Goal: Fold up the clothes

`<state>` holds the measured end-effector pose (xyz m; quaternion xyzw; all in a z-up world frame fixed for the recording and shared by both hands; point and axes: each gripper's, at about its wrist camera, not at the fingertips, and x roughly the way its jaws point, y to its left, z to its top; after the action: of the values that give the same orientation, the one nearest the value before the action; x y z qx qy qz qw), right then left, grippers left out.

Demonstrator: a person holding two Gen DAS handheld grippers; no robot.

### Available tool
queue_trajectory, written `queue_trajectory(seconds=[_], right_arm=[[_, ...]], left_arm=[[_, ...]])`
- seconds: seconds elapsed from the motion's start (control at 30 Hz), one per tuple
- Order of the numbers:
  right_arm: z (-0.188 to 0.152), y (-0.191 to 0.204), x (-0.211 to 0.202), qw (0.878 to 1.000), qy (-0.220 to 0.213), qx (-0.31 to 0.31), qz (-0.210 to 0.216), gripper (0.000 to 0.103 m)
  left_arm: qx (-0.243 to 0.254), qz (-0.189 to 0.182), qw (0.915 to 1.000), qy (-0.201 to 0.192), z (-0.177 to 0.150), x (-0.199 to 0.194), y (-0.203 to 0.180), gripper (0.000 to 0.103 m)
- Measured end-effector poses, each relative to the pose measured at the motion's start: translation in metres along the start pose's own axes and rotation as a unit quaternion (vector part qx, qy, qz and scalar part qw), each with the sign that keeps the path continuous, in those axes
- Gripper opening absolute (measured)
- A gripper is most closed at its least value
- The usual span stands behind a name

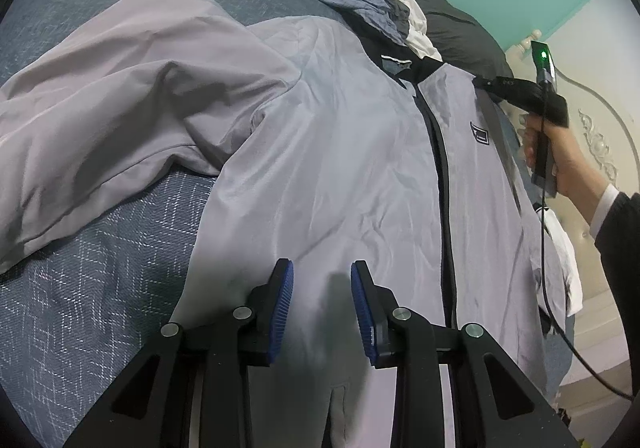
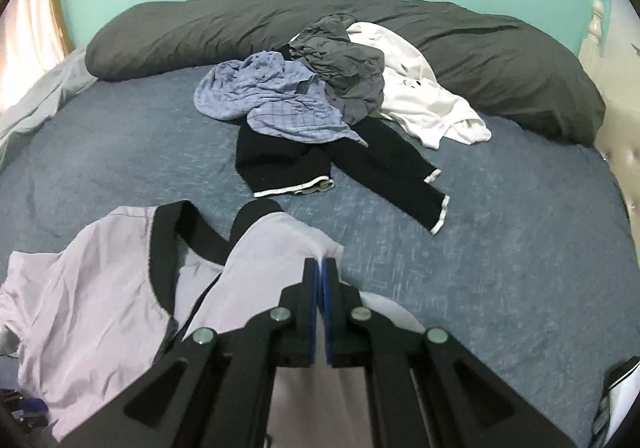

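A pale grey jacket [image 1: 332, 152] with a black collar and black zip lies front-up on the blue bed sheet [image 1: 100, 288]. One sleeve [image 1: 120, 116] spreads out to the left. My left gripper [image 1: 322, 268] hovers open just above the jacket's lower front, nothing between its blue pads. My right gripper [image 2: 321, 263] is shut on the jacket's shoulder fabric [image 2: 280, 244] beside the black collar [image 2: 188, 240]. In the left wrist view that right gripper [image 1: 480, 82] sits at the jacket's far shoulder, held by a hand [image 1: 560, 156].
A heap of other clothes lies beyond the jacket: a blue checked shirt [image 2: 272, 100], a dark grey garment [image 2: 344, 64], a white top [image 2: 424, 96] and black trousers [image 2: 360, 168]. A long dark pillow [image 2: 500, 60] runs along the teal wall. A cable [image 1: 548, 288] hangs from the right gripper.
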<state>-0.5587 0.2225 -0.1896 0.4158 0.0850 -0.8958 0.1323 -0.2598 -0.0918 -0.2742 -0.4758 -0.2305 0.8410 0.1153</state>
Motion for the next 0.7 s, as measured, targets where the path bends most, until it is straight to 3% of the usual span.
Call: queue_trajectory(seconds=[0.07, 0.17, 0.3, 0.4, 0.47, 0.53, 0.6, 0.7], right_arm=[[-0.001, -0.002, 0.007, 1.0, 0.007, 0.006, -0.008, 0.002], [-0.014, 0.002, 0.033, 0.998, 0.061, -0.002, -0.024, 0.002], [-0.034, -0.001, 0.057, 0.993, 0.112, 0.028, -0.012, 0.004], [-0.034, -0.008, 0.042, 0.996, 0.081, 0.039, -0.017, 0.01], [-0.035, -0.016, 0.021, 0.997, 0.051, 0.064, -0.014, 0.038], [-0.038, -0.026, -0.003, 0.995, 0.022, 0.094, -0.002, 0.055], [-0.047, -0.031, -0.031, 0.993, -0.003, 0.119, 0.024, 0.055], [-0.076, -0.035, -0.066, 0.989, -0.004, 0.138, 0.057, 0.055]], left_arm=[[0.0, 0.0, 1.0, 0.001, -0.001, 0.0, -0.001, 0.033], [0.0, -0.001, 1.0, 0.002, 0.0, 0.001, -0.001, 0.034], [0.001, -0.002, 1.0, 0.003, 0.002, 0.003, -0.002, 0.035], [0.0, -0.004, 1.0, 0.003, 0.003, 0.003, -0.003, 0.038], [0.002, -0.004, 1.0, 0.002, 0.003, 0.002, -0.005, 0.039], [0.004, -0.006, 1.0, 0.001, 0.004, 0.001, -0.007, 0.04], [0.007, -0.007, 1.0, 0.0, 0.004, -0.001, -0.01, 0.04], [0.012, -0.011, 0.9999, 0.006, 0.001, -0.002, -0.018, 0.041]])
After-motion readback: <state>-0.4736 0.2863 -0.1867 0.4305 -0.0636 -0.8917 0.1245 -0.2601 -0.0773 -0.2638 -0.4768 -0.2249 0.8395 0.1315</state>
